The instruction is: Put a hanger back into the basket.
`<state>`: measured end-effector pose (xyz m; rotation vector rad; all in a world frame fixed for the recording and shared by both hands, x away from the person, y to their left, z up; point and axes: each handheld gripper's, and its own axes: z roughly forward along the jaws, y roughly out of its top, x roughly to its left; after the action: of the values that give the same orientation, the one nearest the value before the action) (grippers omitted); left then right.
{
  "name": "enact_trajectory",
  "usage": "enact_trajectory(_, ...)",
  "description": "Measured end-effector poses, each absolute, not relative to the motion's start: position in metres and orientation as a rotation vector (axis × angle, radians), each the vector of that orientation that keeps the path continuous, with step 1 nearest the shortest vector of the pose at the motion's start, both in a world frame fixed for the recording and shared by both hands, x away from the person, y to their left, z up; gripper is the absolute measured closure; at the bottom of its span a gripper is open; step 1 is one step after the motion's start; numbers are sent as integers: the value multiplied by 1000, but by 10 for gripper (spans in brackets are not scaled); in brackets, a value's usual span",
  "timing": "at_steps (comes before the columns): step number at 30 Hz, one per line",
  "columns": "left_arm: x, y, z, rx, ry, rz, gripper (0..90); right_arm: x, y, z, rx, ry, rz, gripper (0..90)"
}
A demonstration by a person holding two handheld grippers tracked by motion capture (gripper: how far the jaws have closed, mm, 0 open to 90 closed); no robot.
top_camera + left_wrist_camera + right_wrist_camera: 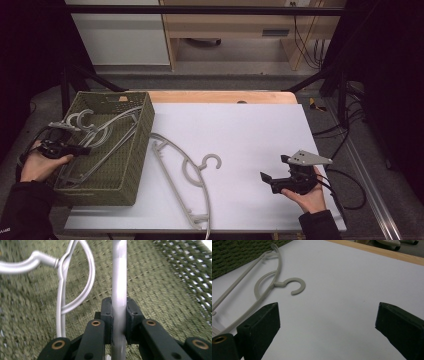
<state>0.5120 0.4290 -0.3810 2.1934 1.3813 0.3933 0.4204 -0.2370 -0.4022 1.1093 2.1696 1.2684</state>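
Note:
A green woven basket [142, 150] stands at the table's left and holds grey plastic hangers [107, 132]. My left gripper [82, 149] reaches in over the basket's left rim. In the left gripper view it [119, 315] is shut on one thin bar of a grey hanger [119, 270], just above the basket's woven floor [160, 290]. A second hanger [17, 267] lies beside it. Another grey hanger [185, 172] lies flat on the white table top, right of the basket. My right gripper [274, 168] rests at the right, open and holding nothing, pointing toward that hanger's hook [280, 284].
The white board [250, 130] covers a wooden table whose far edge [220, 96] shows behind it. Black frame struts [320, 75] slant down at both back corners. Cables [345, 175] trail off the table's right side. The basket corner [237, 255] shows in the right gripper view.

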Motion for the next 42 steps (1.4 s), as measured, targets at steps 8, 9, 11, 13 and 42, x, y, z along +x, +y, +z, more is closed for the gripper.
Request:
enact_trajectory(8,507,434,-375,2188,1443,546,562,420,-237,-402,1109,2165,1265,59)
enact_trajectory(9,506,434,-373,2176,1433,553,550,420,-237,-402,1105,2165,1265,59)
enact_trajectory(11,503,435,-367,2153,1432,586,491,420,-237,-402,1106,2166,1265,59)
enact_trajectory(13,499,434,-361,2125,1413,608,462,420,-237,-401,1110,2167,1266,60)
enact_trajectory(42,432,305,-340,1903,844,572,125,418,-210,-385,1065,2157,1348,86)
